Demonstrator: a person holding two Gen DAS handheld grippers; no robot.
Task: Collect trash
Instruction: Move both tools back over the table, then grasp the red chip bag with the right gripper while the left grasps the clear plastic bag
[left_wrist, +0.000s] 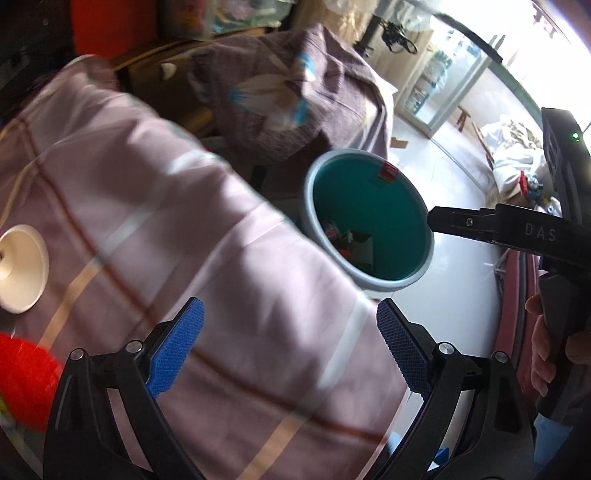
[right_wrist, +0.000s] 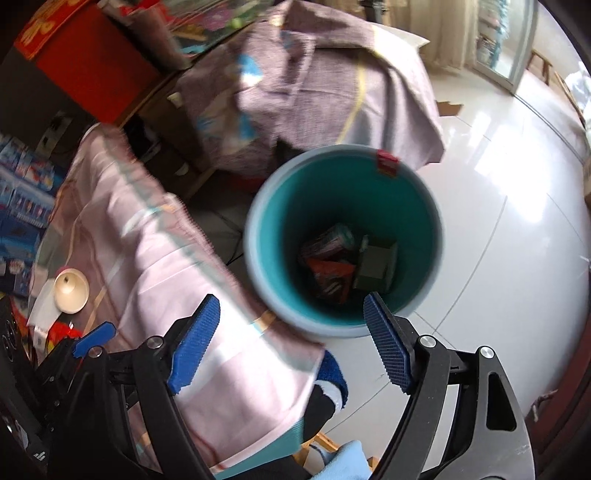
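Your left gripper (left_wrist: 290, 347) open, nothing between pads, over pink tablecloth (left_wrist: 147, 221). White dish (left_wrist: 20, 269) on cloth, far left of bin. Bin (right_wrist: 273, 206) on floor just beside table edge, trash (right_wrist: 332, 266) at bottom. Your right gripper (right_wrist: 291, 341) open, empty, over bin's near rim.

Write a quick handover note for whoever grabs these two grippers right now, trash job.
Left hand-held gripper: open, empty, above the pink tablecloth.
Right hand-held gripper: open, empty, over the near rim of the bin.
Teal bin stands on the floor beside the table; wrappers and a small box already lie inside.
Left: a red item at the table edge may be trash; too blurred to tell. White dish stays.
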